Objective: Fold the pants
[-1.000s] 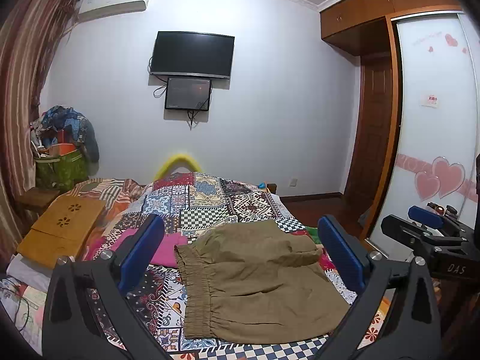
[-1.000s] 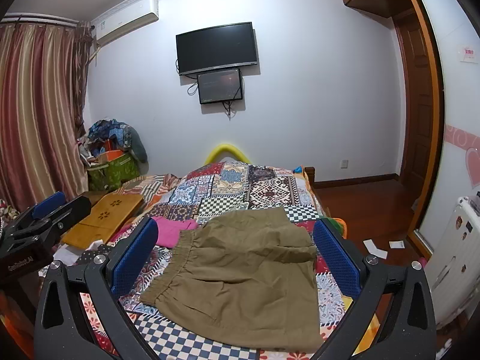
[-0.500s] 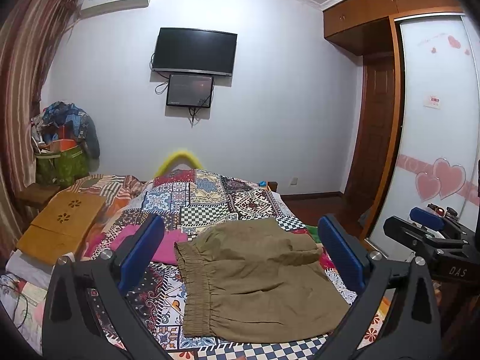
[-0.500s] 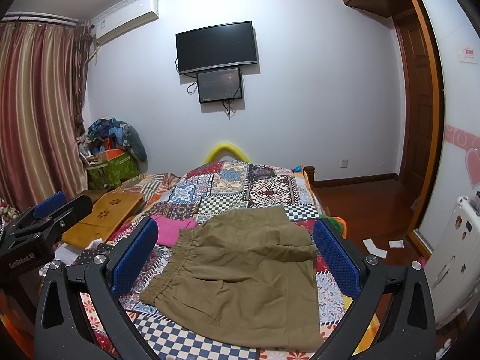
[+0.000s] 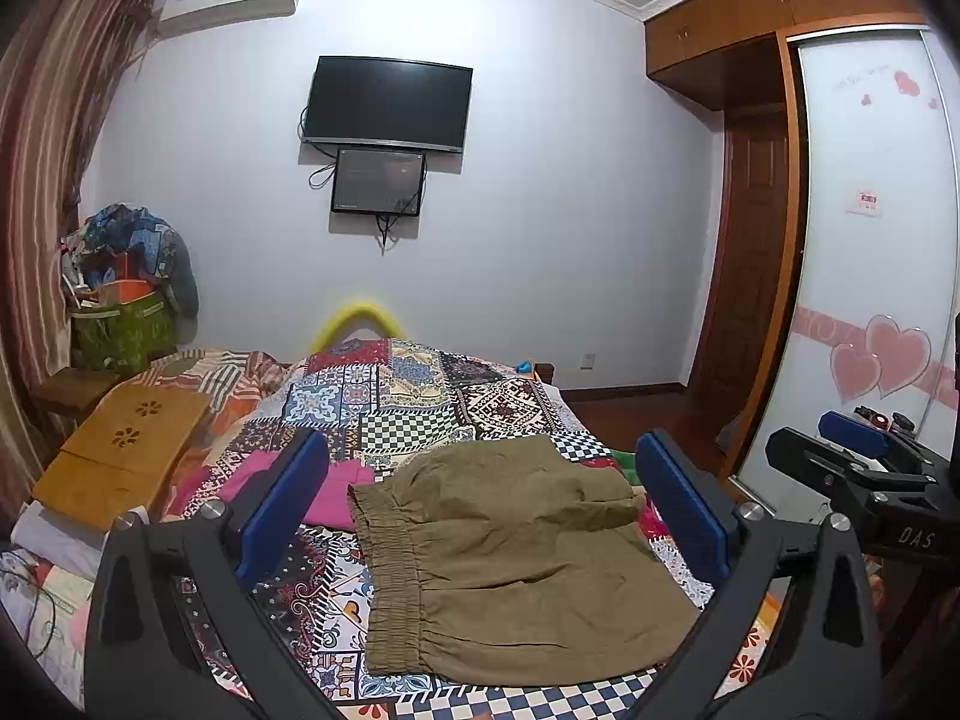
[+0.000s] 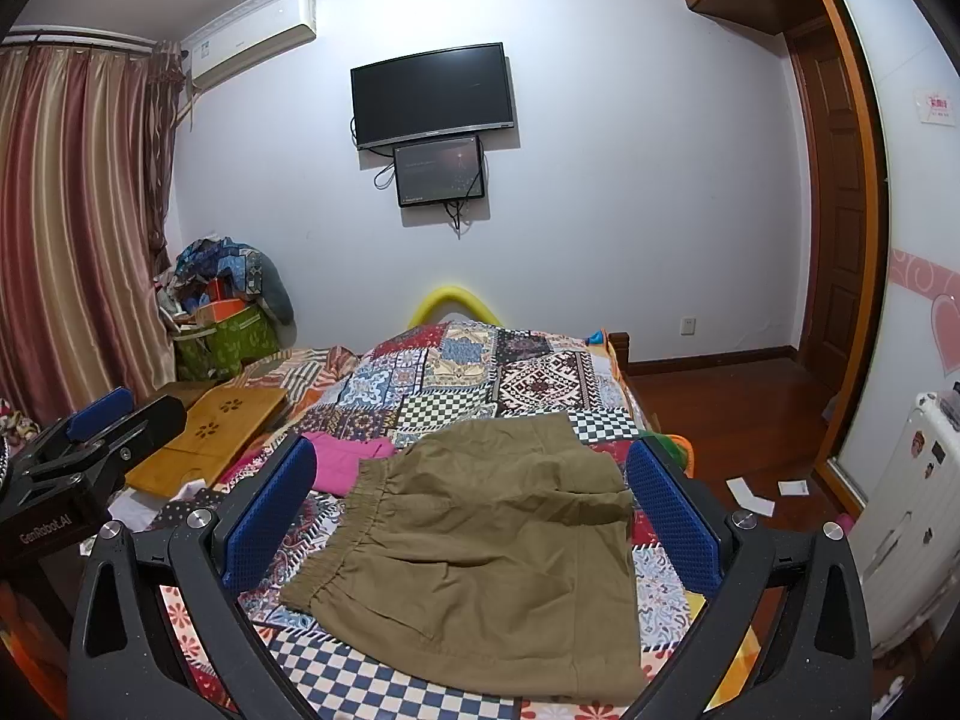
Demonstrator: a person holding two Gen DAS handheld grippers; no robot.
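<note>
**Almost no motion: both tongs hang open over the pants**

Barely anything has shifted since a second ago. The left view has crept slightly, so the pants sit a touch lower and further left between the blue pads; the right view is practically the same.

Left to right: wooden lap tray (image 5: 129, 444) on the bed's left side, pink garment (image 5: 333, 495) just beside the elastic waistband, then the olive pants (image 5: 510, 546) lying on the patchwork quilt (image 5: 420, 402) near the bed's front edge. Waistband faces left, legs run right, with a loose ridge of cloth across the far leg.

Left tongs (image 5: 480, 516) spread wide, holding nothing, above the cloth. Right tongs (image 6: 474, 516) likewise wide open and empty.

Judgement: no fold started in this interval; pants look short and flat or already doubled, can't tell which. Next likely a descent to pinch an edge.
</note>
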